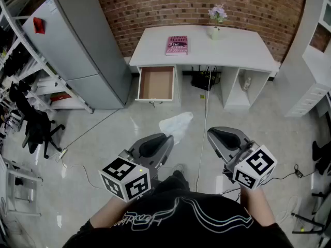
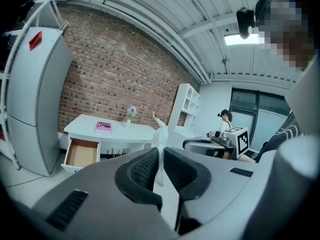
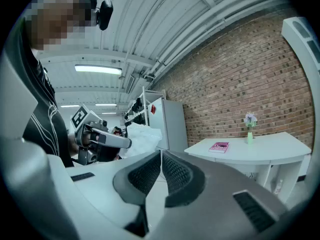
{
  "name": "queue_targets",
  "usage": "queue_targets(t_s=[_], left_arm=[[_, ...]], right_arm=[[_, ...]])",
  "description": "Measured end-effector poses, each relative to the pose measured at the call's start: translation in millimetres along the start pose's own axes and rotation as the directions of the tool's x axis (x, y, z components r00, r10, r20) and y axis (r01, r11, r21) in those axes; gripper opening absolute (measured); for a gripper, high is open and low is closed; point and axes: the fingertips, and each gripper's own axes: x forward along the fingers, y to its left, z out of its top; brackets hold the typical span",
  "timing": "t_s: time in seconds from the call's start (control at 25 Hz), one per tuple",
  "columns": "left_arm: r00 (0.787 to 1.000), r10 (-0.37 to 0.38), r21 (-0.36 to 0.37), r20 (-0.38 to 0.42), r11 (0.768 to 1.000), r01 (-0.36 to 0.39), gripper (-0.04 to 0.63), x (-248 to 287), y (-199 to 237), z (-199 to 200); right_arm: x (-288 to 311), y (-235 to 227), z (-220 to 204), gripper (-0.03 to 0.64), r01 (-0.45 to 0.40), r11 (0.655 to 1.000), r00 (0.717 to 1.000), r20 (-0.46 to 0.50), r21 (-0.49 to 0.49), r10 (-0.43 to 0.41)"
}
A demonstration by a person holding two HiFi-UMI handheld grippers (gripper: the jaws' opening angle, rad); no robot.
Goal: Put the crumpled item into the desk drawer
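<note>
The crumpled white item (image 1: 177,125) hangs from my left gripper (image 1: 166,138), whose jaws are shut on one thin edge of it. In the left gripper view that edge (image 2: 160,140) sticks up from between the closed pads. The white desk (image 1: 243,50) stands ahead by the brick wall, and its left drawer (image 1: 156,83) is pulled out, showing a bare brown bottom. My right gripper (image 1: 214,134) is level with the left one, to its right, shut with nothing in it. Seen from the right gripper (image 3: 161,156), the left gripper (image 3: 102,139) holds the white item (image 3: 143,139).
A pink book (image 1: 177,45) and a small vase of flowers (image 1: 216,20) are on the desk top. A grey fridge (image 1: 77,50) stands left of the desk and white shelves (image 1: 315,61) to its right. Cables (image 1: 204,118) trail over the floor below the desk.
</note>
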Motion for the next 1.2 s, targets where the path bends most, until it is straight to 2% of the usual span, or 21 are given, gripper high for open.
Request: queue_targets(t_s=[0.36,0.68,0.92,1.2], left_arm=[[1.0,-0.018,0.002,0.008,1.0,0.018,0.048,5,11,-2],[1.0,-0.025,-0.042,0.015,0.999,0.026,0.048,20,45,-7],[1.0,-0.019,-0.069,0.015,0.997,0.02,0.048,42,90,-1],[1.0,-0.006,-0.122,0.001,0.992,0.006,0.048,83,165,18]], right_arm=[[9,-14,1,0.046,0.06,0.998,0.998,0.023,0.019,-0.06],[36,-26,-6,0.048,0.068,0.998,0.998,-0.001,0.011,-0.068],[79,-51,-11,0.048,0.054,0.998,0.998,-0.022,0.018,-0.054],[145,-103,-9,0.048,0.057,0.998,0.996,-0.064,0.036,-0.055]])
